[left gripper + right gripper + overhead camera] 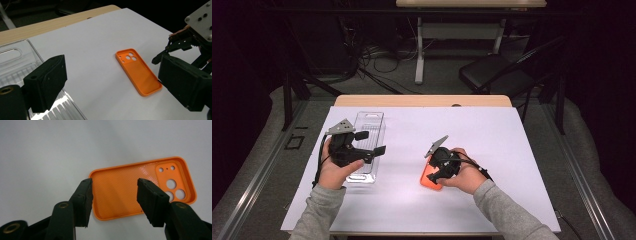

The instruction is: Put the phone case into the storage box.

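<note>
The right tool [113,197] points steeply down over the near end of the orange phone case [142,188], its jaws apart on either side of the case's short end and gripping nothing. The case lies hollow side up, flat on the white sheet [492,130] covering the bench, with bare sheet all round it. The left tool [371,142] is held level above the clear plastic tray [368,120], jaws wide open and empty, well apart from the case
</note>
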The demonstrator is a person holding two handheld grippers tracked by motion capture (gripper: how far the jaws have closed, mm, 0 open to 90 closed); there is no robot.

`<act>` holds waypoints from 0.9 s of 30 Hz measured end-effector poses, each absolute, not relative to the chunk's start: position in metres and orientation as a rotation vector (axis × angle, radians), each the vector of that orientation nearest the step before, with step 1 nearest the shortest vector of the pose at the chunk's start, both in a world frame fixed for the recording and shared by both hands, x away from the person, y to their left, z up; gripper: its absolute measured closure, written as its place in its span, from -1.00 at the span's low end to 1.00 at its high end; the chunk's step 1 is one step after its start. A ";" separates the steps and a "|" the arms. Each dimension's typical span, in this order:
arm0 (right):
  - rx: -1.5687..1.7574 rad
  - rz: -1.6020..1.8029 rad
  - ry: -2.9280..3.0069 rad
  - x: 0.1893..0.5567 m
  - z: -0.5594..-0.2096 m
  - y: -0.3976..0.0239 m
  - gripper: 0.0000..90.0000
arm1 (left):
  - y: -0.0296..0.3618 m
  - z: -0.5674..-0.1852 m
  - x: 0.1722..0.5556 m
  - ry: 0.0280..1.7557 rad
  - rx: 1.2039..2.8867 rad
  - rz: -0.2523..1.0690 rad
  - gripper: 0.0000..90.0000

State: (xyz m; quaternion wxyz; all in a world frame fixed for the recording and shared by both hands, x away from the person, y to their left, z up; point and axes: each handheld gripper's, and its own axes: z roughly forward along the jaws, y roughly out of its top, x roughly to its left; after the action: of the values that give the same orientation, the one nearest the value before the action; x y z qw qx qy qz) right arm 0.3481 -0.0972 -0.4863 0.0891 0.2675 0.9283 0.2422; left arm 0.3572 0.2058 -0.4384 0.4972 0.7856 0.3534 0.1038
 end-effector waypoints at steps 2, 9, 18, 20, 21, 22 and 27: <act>0.790 0.716 2.772 0.348 -0.488 -0.096 0.05 | 0.206 -0.439 0.357 0.857 1.902 0.251 -0.81; 0.760 0.702 2.799 0.347 -0.493 -0.093 0.04 | 0.205 -0.440 0.358 0.861 1.903 0.246 -0.80; 0.770 0.695 2.808 0.347 -0.499 -0.090 0.06 | 0.205 -0.441 0.359 0.861 1.905 0.238 -0.79; 0.763 0.694 2.812 0.348 -0.500 -0.090 0.06 | 0.205 -0.441 0.359 0.863 1.905 0.237 -0.78; 0.764 0.692 2.812 0.348 -0.501 -0.090 0.05 | 0.205 -0.441 0.359 0.864 1.905 0.236 -0.78; 0.765 0.683 2.813 0.347 -0.501 -0.089 0.05 | 0.205 -0.441 0.359 0.863 1.906 0.236 -0.78; 0.751 0.673 2.825 0.347 -0.506 -0.088 0.05 | 0.206 -0.442 0.359 0.868 1.907 0.234 -0.78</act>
State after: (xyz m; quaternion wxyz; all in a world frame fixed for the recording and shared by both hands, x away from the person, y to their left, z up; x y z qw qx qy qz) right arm 0.3469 -0.0876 -0.5059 0.0708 0.2497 0.9395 0.2237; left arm 0.3593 0.2056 -0.4424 0.4939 0.7865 0.3580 0.0964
